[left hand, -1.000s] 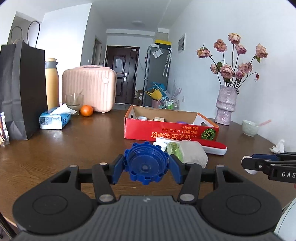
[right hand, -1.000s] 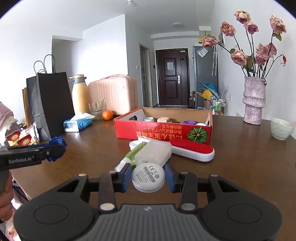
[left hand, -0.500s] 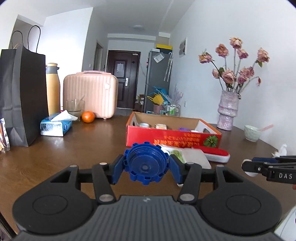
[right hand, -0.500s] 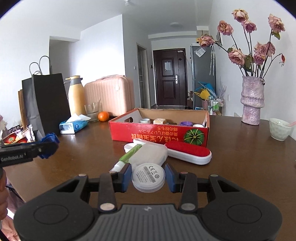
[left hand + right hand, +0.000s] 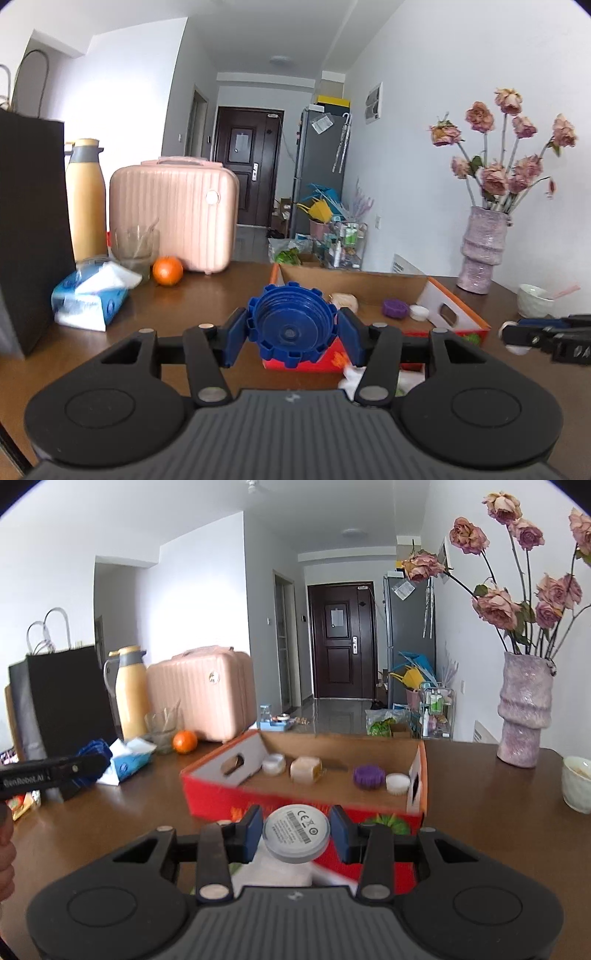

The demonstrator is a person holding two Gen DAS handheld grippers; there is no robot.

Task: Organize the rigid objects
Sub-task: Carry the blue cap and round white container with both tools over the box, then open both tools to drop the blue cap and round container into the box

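Note:
My left gripper [image 5: 291, 326] is shut on a blue toothed cap [image 5: 291, 325], held above the near left corner of the red cardboard box [image 5: 456, 312]. My right gripper [image 5: 296, 832] is shut on a white round disc [image 5: 296, 835] with a grey label, held just before the box's near wall [image 5: 295, 797]. Inside the box lie a purple toothed cap [image 5: 366, 776], two white caps [image 5: 397, 782] [image 5: 274, 764] and a beige block [image 5: 306, 770]. The right gripper also shows in the left wrist view [image 5: 517, 334], the left one in the right wrist view [image 5: 85, 764].
On the brown table [image 5: 480, 812] stand a pink case [image 5: 173, 218], a yellow flask [image 5: 86, 199], a black bag [image 5: 29, 229], a glass [image 5: 135, 247], an orange [image 5: 168, 270], a tissue pack [image 5: 92, 295], a flower vase [image 5: 524, 716] and a white bowl [image 5: 578, 782].
Both grippers have risen and moved forward to the box, still holding their objects. The inside of the box now shows; the items in front of it are mostly hidden below.

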